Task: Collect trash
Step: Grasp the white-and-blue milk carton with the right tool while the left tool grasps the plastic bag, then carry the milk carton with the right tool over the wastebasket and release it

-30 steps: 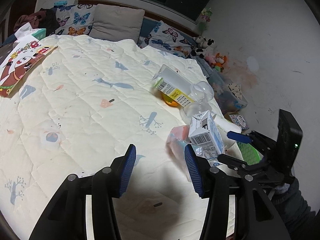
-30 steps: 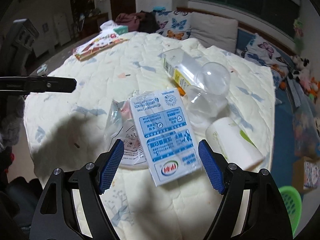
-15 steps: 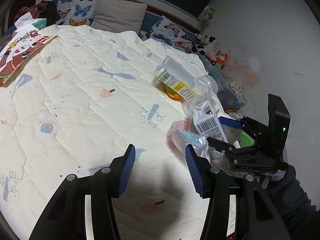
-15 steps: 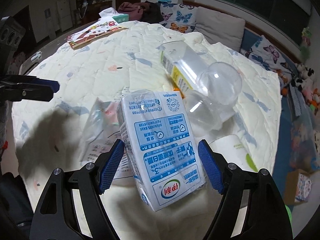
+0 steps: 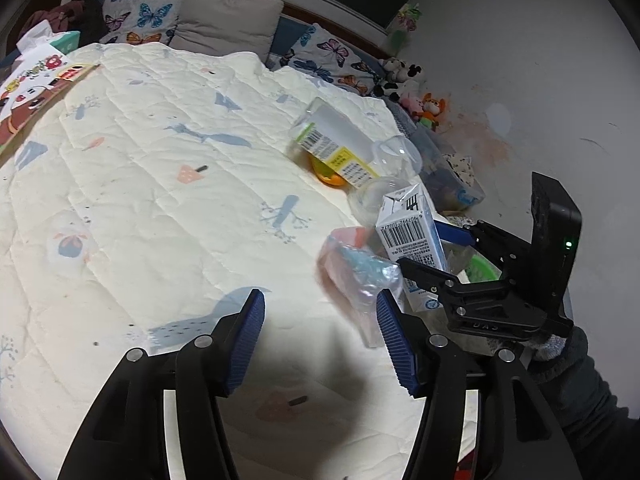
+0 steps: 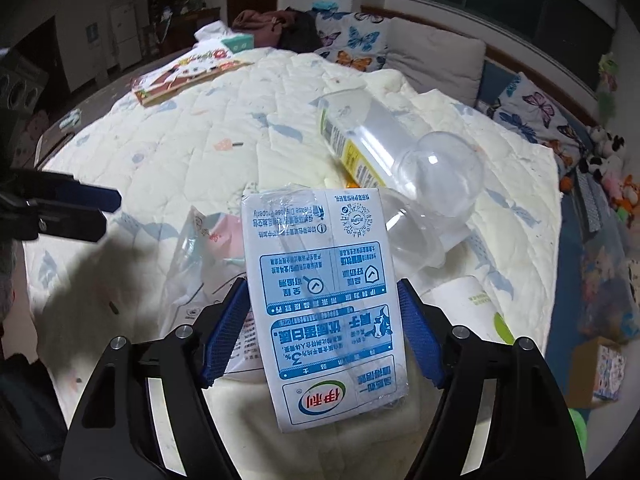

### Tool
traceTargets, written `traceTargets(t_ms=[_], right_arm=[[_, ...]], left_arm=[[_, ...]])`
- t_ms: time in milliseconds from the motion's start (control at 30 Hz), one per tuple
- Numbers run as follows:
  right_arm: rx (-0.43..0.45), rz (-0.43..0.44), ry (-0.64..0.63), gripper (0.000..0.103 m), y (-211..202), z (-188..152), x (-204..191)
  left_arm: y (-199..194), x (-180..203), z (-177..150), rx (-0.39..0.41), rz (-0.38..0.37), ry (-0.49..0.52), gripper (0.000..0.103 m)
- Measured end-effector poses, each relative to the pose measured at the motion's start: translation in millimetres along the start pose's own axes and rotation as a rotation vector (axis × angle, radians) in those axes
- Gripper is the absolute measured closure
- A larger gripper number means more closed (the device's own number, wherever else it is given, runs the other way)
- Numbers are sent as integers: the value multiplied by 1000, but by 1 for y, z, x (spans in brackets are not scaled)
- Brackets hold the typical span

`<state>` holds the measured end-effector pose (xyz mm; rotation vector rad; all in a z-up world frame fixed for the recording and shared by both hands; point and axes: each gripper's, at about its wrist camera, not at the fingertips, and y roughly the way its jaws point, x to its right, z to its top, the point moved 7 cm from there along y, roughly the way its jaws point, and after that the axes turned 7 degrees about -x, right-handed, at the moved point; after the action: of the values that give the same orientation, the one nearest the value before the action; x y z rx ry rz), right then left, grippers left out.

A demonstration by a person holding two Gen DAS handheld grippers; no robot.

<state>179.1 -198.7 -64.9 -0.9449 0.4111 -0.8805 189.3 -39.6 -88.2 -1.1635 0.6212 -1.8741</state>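
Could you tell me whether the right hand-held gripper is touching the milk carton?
Touching. The right wrist view shows the right hand-held gripper with both blue pads pressed against the sides of the milk carton, its jaws having just closed further.

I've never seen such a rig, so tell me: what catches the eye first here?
A white-and-blue milk carton fills the right claw, pinched between its blue pads. Behind it a clear plastic bottle lies on the pale quilt; the left claw hangs empty beside a crumpled wrapper.

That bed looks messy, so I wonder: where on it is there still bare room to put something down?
The quilt lies bare from the picture book across to the bottle, and down to the left gripper. Crowded: the far corner, where bottle, cups, wrapper and the milk carton in the right gripper bunch together.
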Motion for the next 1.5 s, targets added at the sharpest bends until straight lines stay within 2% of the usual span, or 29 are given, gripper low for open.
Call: traceTargets(t_ms=[233,367,633,700,833,967,1100,1300,1500], right_arm=[[86,20,88,30,-46,-9,6],[136,7,146,30,-76,-21,13],[197,-72,293,30,-126,-61,42],[199,-103,334,30,-136,-77,51],[197,-137,434,30,-146,-110,72],[188,-173,524,30,-152,-143,91],[186,-201,601,30,-161,-173,108],[170,-236,695,30,-165,-212,132],[139,-262,752,30,-153,-239,154]], left_arm=[[21,21,-3,-41,-31,24,35],[38,33,-1,-59,-52,33,34],[72,39,5,-80,-1,21,35],[76,39,6,-80,2,8,39],[80,37,7,-66,24,11,57],[77,38,6,-62,21,8,67],[65,40,7,-35,29,27,73],[34,42,10,12,12,27,75],[6,68,14,58,-25,79,75]])
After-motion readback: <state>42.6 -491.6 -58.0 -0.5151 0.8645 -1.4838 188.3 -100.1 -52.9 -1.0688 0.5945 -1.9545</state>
